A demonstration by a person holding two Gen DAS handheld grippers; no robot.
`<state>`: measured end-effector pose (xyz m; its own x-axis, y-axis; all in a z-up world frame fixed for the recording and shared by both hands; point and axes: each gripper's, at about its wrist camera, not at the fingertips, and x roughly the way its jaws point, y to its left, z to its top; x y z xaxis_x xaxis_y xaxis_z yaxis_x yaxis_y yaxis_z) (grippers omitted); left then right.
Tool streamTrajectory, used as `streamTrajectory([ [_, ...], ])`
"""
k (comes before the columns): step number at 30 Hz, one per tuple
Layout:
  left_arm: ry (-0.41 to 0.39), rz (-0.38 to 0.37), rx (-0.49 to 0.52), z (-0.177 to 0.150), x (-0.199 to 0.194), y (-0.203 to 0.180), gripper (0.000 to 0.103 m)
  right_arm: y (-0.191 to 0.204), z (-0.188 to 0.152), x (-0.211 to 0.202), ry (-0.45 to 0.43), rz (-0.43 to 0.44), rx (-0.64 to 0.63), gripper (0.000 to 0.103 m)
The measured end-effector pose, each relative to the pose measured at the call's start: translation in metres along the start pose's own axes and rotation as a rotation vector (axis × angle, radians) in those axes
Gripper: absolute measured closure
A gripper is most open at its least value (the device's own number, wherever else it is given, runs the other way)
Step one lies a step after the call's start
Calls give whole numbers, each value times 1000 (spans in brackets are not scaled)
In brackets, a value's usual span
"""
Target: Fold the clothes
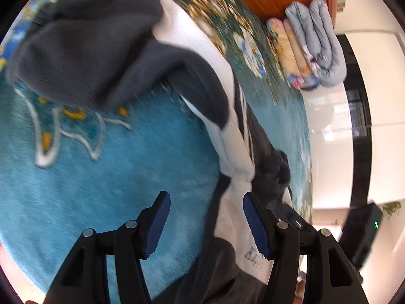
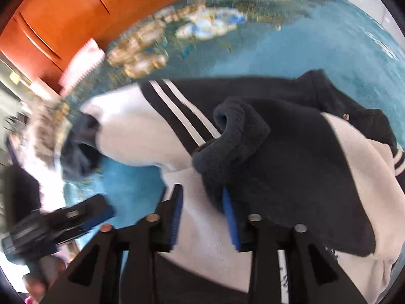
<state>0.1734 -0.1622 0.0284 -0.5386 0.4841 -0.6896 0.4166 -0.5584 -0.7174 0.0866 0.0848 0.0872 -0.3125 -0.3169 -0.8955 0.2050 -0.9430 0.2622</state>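
Item: 1 sweatshirt (image 2: 157, 126), dark grey and white with 2 white stripes, lying on a blue patterned bed cover (image 1: 106, 167).

Position: the garment runs across the middle of the bed cover. In the left wrist view a dark sleeve (image 1: 83, 50) hangs lifted and blurred at upper left, the white body trails down to the right. In the right wrist view a ribbed dark cuff (image 2: 235, 136) lies curled on top of the body.

Left tongs (image 1: 206, 224): spread, nothing between the pads; bare cover under them, the white edge of the garment just beside the right-hand pad.

Right tongs (image 2: 205, 215): part spread over white fabric, dark fabric touching the right-hand pad; no pinch is visible.

Progress, as judged: early to middle. 1 sleeve appears brought in over the body; the rest stays rumpled, the outline is not squared, no final fold is made.

Edges and room: open blue cover to the left of the garment offers space for laying folds. An orange wooden headboard (image 2: 58, 17) bounds the far side. A stack of folded quilts (image 1: 308, 45) sits at the far corner, well apart. The bed's edge and pale floor (image 1: 329, 116) run close along the right of the garment.
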Motion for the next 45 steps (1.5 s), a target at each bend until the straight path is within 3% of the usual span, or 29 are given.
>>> streamTrajectory([
  [3, -148, 39, -49, 8, -31, 10, 39, -8, -10, -18, -27, 21, 27, 62],
  [6, -263, 143, -57, 18, -59, 18, 39, -15, -22, -30, -43, 39, 60, 62],
  [10, -218, 22, -278, 26, -58, 62, 39, -20, -39, -38, -30, 20, 43, 62],
  [15, -253, 31, -377, 34, -60, 84, 39, -22, -41, -39, -32, 45, 45, 62],
  [20, -272, 71, -382, 50, -57, 89, 41, -21, -42, -42, -37, 67, 29, 62],
  [22, -286, 113, -343, 52, -56, 81, 44, -21, -43, -44, -40, 75, 27, 62],
  [24, -286, 168, -312, 54, -53, 75, 64, -26, -45, -46, -41, 86, 42, 62],
  [27, -282, 221, -277, 54, -51, 68, 86, -37, -49, -51, -46, 88, 64, 62],
  [31, -291, 259, -218, 55, -54, 53, 91, -52, -56, -59, -54, 84, 86, 62],
  [36, -316, 306, -88, 59, -63, 7, 93, -72, -66, -73, -75, 96, 128, 62],
  [41, -364, 347, 206, 51, -74, -84, 93, -91, -75, -90, -119, 121, 164, 62],
  [45, -378, 308, 450, 29, -71, -169, 93, -109, -85, -105, -151, 130, 193, 62],
])
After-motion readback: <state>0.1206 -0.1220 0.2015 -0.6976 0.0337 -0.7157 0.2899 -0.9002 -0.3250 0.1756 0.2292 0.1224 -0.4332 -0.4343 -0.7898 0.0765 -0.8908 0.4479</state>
